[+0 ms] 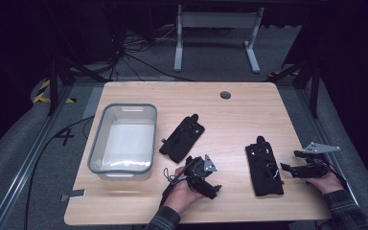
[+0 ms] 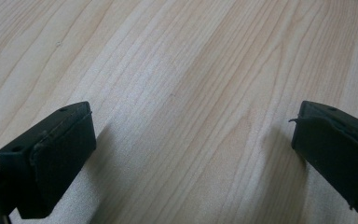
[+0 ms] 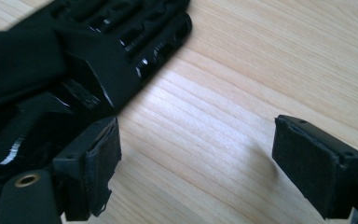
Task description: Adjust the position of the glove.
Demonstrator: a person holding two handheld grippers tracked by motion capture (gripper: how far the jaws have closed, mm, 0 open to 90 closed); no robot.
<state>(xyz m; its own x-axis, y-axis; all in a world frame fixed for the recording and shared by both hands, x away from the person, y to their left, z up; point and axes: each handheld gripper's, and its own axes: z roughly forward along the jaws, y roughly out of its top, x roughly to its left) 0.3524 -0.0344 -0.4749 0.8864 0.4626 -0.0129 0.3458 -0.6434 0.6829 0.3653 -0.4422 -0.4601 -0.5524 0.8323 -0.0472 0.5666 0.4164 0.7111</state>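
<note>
Two black padded guards with ridged plastic lie on the wooden table (image 1: 230, 120). One guard (image 1: 182, 138) is near the middle. The other guard (image 1: 264, 167) lies front right and shows close up (image 3: 74, 56) in the right gripper view. My left gripper (image 1: 206, 184) rests low at the table's front centre, just below the middle guard. It is open (image 2: 193, 154) over bare wood. My right gripper (image 1: 290, 168) points left at the right guard's edge. It is open (image 3: 196, 168), its left pad (image 3: 100, 168) beside the guard, and nothing sits between the jaws.
A grey-rimmed translucent bin (image 1: 124, 108) stands on the table's left side and looks empty. A round cable hole (image 1: 225, 95) sits near the far edge. A small grey tab (image 1: 74, 195) lies at the front left corner. Desk legs (image 1: 215, 43) and cables are on the floor beyond.
</note>
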